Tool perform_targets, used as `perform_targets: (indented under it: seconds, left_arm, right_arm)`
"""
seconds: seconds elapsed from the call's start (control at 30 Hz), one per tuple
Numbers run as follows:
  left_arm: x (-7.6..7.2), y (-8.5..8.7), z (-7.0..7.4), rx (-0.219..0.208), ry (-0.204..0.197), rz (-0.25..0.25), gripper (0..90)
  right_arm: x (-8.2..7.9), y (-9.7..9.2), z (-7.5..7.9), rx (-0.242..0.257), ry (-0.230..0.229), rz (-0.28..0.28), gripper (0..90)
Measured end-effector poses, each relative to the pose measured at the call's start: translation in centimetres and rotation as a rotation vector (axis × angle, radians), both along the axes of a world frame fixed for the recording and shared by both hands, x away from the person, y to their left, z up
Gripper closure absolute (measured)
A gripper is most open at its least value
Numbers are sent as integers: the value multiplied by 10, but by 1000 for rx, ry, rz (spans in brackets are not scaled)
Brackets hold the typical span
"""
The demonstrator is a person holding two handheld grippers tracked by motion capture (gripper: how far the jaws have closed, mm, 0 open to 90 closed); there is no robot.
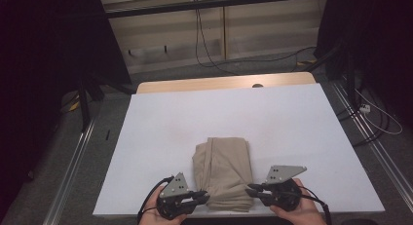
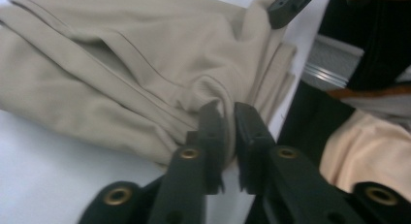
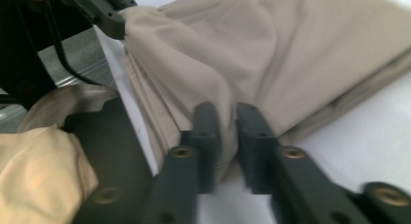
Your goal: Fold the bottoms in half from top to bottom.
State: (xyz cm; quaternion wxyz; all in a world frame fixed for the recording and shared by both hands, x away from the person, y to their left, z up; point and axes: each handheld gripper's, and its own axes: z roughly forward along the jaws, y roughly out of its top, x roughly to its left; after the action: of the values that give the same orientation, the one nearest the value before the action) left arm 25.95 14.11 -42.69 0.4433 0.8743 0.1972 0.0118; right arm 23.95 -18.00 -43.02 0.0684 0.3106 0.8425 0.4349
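Observation:
A folded beige cloth (image 1: 223, 161) lies on the white table (image 1: 195, 113) close to its near edge. My left gripper (image 1: 207, 196) holds the cloth's near left corner, and my right gripper (image 1: 249, 188) holds its near right corner. In the left gripper view the jaws (image 2: 229, 110) stand almost together with a fold of the cloth (image 2: 121, 64) pinched between them, its wrinkles running into the gap. In the right gripper view the jaws (image 3: 227, 110) pinch a tented fold of the cloth (image 3: 291, 54) the same way. A hand holds each gripper from below.
The table's near edge lies just under both grippers. A wooden strip (image 1: 224, 83) runs along the far edge. Metal rails (image 1: 73, 157) flank the table on the grey floor, and cables (image 1: 375, 115) lie to the right.

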Motion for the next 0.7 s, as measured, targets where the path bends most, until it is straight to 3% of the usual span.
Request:
perform_targets:
  seconds: [0.13, 0.2, 0.3, 0.37, 0.5, 0.57, 0.63, 0.7]
  left_arm:
    - [2, 7, 6, -58, 24, -8, 667]
    - [3, 11, 8, -90, 14, 12, 603]
    - [11, 17, 11, -79, -71, 126, 376]
    - [23, 25, 11, -64, -115, 215, 277]
    - [48, 47, 5, -37, -132, 389, 159]
    - [57, 59, 4, -58, -137, 470, 106]
    - [63, 69, 5, -82, -142, 507, 69]
    - [65, 77, 5, -99, -143, 533, 70]
  right_arm:
    - [-2, -4, -1, 26, 43, 4, 602]
    - [-5, -6, 2, 35, 36, -19, 516]
    - [-3, -16, 8, 46, -33, -103, 374]
    - [3, -26, 9, 35, -72, -173, 339]
    - [23, -49, 5, 24, -88, -277, 238]
    - [30, -59, 5, -1, -101, -355, 181]
    - [33, -66, 6, -21, -135, -396, 152]
    - [35, -73, 8, 12, -134, -443, 130]
